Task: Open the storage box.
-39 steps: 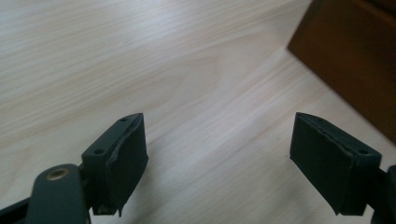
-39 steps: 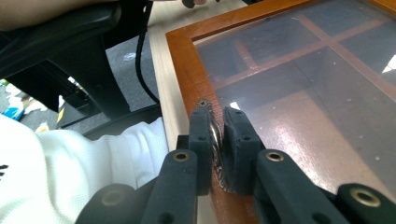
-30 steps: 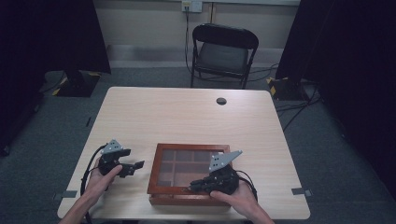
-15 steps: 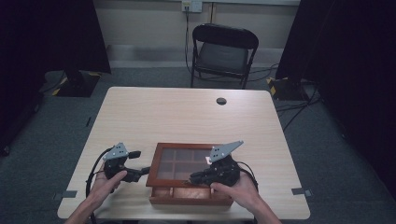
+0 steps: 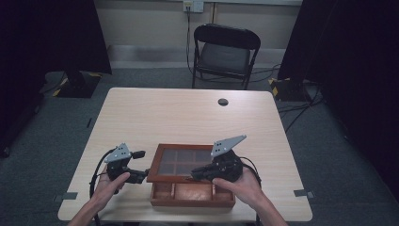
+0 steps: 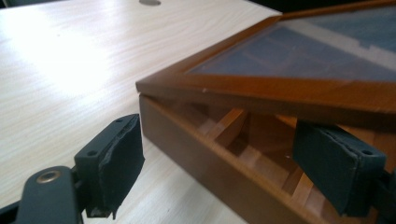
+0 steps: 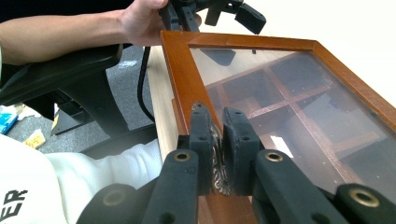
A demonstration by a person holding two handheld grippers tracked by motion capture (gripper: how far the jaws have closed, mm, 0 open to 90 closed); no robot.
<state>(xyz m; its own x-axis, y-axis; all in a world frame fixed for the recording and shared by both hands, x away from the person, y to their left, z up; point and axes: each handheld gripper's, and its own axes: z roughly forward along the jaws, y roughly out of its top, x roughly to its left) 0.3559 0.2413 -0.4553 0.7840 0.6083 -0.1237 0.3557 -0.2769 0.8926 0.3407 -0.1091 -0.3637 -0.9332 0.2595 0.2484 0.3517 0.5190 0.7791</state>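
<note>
A wooden compartment box [image 5: 193,195] sits at the near edge of the desk [image 5: 188,117], its glass-paned lid [image 5: 183,162] tilted up off the base. The right gripper [image 7: 215,140] pinches the small brass latch [image 7: 218,175] on the lid's front frame. The left gripper [image 6: 229,163] stands wide, its jaws straddling the box's left corner under the raised lid.

Glossy wood box [image 5: 193,195], prob. glass lid [image 7: 299,107].

You have one wooden box [image 5: 193,195] on the desk [image 5: 188,117], two claws — left claw [image 5: 141,175], right claw [image 5: 197,173] — and one chair [image 5: 223,52] beyond
</note>
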